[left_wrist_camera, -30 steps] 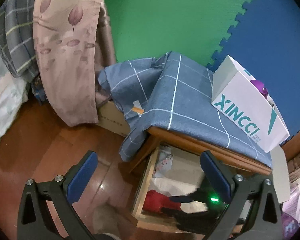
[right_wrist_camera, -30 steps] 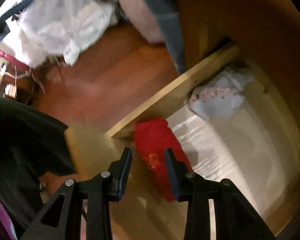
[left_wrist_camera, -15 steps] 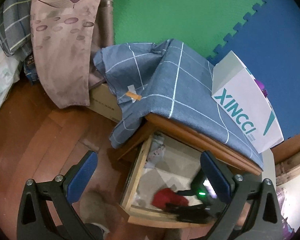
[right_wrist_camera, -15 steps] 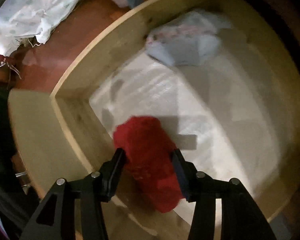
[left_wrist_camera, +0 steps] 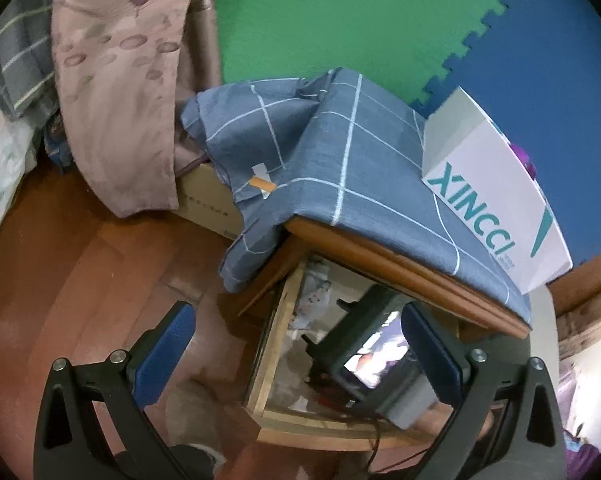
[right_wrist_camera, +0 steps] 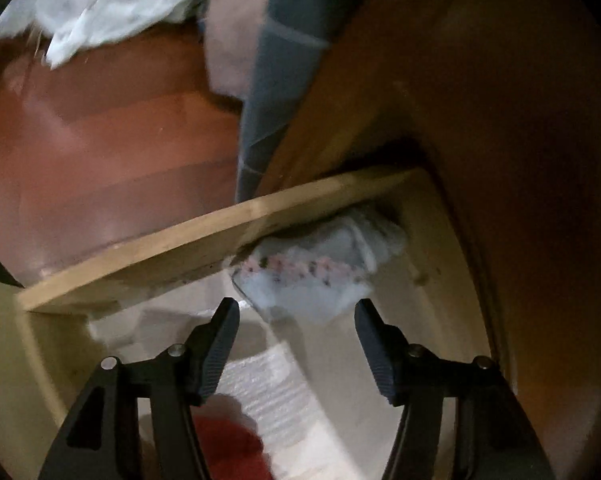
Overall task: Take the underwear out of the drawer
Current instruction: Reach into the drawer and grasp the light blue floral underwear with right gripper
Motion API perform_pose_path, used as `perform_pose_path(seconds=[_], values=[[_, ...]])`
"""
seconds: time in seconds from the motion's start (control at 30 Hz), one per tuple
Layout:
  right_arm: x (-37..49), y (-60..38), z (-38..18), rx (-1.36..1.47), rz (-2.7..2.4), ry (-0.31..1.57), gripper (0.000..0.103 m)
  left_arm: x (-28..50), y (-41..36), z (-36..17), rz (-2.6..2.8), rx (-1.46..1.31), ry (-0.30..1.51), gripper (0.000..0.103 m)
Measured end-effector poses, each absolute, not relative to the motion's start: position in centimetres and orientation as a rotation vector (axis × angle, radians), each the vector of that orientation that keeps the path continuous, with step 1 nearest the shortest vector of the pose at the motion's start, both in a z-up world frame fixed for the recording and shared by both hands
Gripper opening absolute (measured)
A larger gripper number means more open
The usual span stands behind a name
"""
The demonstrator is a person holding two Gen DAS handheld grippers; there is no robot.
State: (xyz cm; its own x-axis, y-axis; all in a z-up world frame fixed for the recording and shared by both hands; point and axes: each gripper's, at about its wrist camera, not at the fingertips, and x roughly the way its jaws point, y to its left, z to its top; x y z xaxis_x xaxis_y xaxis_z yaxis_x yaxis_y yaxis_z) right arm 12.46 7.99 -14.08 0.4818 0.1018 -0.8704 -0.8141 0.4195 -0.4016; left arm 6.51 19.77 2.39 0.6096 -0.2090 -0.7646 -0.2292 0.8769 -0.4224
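Underwear, a pale folded piece with a pink patterned band (right_wrist_camera: 312,268), lies in the far corner of the drawer (right_wrist_camera: 204,240), tucked against the side board where it runs under the cabinet top. The right gripper (right_wrist_camera: 296,316) hangs just short of it with its jaws spread wide and nothing between them; the spread is about as broad as the bundle itself.

To do this step well, I would say the gripper should go forward and down until both pads straddle the thick middle of the fold, not just the loose near edge, which would likely peel away and leave the rest behind. The cabinet top overhangs that corner, so a low approach looks safer, then a pull back toward the drawer's open front before lifting.

Inside the drawer, near its front and below the right gripper, a red garment (right_wrist_camera: 228,444) lies on the pale liner, well apart from the pale underwear. I see nothing else in there, though part of the floor is hidden.

The left gripper (left_wrist_camera: 296,344) is held above the floorboards beside the drawer, its blue-padded jaws wide and holding nothing. On the cabinet above the drawer sit a blue checked cloth (left_wrist_camera: 340,168) and a white XINCCI box (left_wrist_camera: 496,208).
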Motion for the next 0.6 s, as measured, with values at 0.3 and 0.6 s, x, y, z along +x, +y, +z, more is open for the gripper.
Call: perform_pose_path(seconds=[0.3, 0.6], values=[[14.0, 10.3, -17.0, -1.074, 0.765, 0.869, 0.075, 7.4, 20.5, 0.7, -0.003, -0.598, 0.988, 0.102], [12.9, 8.5, -17.6, -1.136, 0.763, 0.925, 0.010, 7.6, 19.9, 0.0, -0.004, -0.577, 1.028, 0.102]])
